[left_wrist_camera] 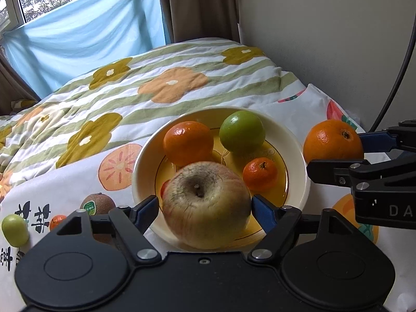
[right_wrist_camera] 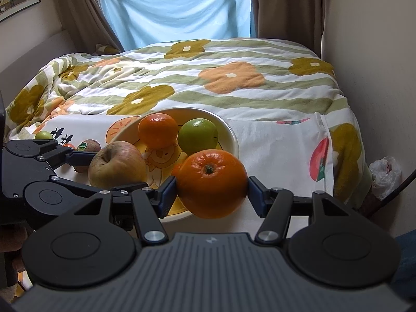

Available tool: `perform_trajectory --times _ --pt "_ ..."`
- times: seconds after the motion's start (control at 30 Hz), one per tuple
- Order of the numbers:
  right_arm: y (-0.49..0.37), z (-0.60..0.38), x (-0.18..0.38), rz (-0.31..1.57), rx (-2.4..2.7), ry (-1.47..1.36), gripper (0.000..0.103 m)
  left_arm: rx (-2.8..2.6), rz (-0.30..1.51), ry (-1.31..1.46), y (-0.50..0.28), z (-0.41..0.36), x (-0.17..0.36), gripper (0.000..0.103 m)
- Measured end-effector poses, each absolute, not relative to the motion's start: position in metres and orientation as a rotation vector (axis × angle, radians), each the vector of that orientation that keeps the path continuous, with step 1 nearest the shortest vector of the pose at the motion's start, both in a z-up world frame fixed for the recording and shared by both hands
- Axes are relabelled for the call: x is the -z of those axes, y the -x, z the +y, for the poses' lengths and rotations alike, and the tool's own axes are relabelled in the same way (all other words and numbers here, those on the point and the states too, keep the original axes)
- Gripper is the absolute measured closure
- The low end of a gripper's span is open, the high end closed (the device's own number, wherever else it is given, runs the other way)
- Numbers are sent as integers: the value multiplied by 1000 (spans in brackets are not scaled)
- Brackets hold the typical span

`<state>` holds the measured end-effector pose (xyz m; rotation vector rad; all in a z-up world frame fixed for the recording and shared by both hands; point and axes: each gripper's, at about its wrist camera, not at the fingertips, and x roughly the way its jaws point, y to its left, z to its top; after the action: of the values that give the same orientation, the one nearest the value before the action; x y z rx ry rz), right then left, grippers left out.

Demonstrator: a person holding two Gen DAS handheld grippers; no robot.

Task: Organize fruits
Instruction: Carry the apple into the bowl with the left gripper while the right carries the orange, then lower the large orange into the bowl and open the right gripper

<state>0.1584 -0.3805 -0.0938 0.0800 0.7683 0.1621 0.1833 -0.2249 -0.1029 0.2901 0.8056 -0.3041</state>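
Both grippers carry fruit at the bowl (left_wrist_camera: 299, 182), which sits on the bed, on a fruit-print cloth near its near edge; that suggests the loose fruit is being gathered into it. The left gripper (left_wrist_camera: 205, 206) clasps the apple (left_wrist_camera: 206, 205) over the bowl's near rim, its blue pads (left_wrist_camera: 149, 209) spread wide and pressed to the apple's two sides. The right gripper (right_wrist_camera: 212, 188) grips the large orange (right_wrist_camera: 212, 187) the same way, pads (right_wrist_camera: 166, 191) wide apart against its sides, just off the bowl's right rim. Already in the bowl are an orange (left_wrist_camera: 188, 143), a lime (left_wrist_camera: 241, 132) and a small mandarin (left_wrist_camera: 260, 174). Left of the bowl, a kiwi (left_wrist_camera: 98, 204), a green fruit (left_wrist_camera: 15, 230) and another mandarin (left_wrist_camera: 57, 221) lie on the cloth, probably next.
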Motion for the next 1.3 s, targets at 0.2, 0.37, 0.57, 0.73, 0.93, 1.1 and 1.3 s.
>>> perform_trajectory --times 0.2,0.37,0.57,0.73,0.93,1.1,1.3 --pt "-159 -385 93 764 -157 -75 30 303 792 -289 -173 -214 94 2" --pt "-158 -382 93 767 -172 -63 30 271 791 -303 -160 -206 95 2" --pt "-161 -370 97 767 -215 -45 30 234 794 -274 -147 -191 93 2" --pt "-164 -357 105 758 -264 -9 29 196 788 -243 -142 -179 92 2" --pt "-168 -347 110 736 -319 42 29 158 784 -218 -138 -169 92 2" --pt "-163 -342 105 681 -320 69 0 143 789 -205 -135 -166 93 2" --pt "-158 -344 102 683 -305 64 0 133 785 -195 -130 -166 92 2"
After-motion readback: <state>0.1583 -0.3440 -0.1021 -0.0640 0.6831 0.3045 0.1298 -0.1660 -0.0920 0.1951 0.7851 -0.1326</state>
